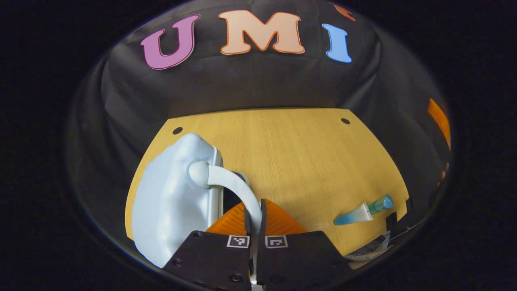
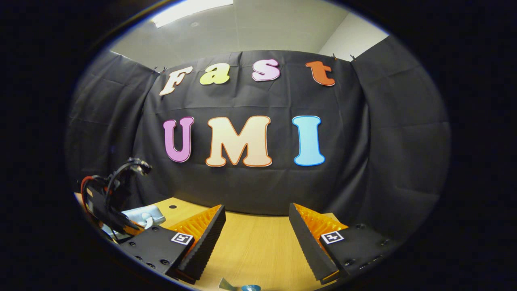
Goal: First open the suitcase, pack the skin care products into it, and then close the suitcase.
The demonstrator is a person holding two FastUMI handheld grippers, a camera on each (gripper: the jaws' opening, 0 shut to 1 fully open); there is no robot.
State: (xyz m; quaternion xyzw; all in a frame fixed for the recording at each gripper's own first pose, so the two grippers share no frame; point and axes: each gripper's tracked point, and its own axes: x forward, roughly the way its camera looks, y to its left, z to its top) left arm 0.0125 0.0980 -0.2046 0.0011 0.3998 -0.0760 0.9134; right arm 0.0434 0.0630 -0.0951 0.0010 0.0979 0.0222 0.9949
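While left gripper sits clamped on suitcase handle, pale-blue suitcase lies at table's left edge, lid not visibly raised. Skin care tube w/ teal cap lies on wooden table, well apart to right — left gripper view. Right gripper view adds: right gripper w/ fingers spread wide, nothing between, above table; tube tip at bottom edge; suitcase far left beside left gripper's body — cables visible.
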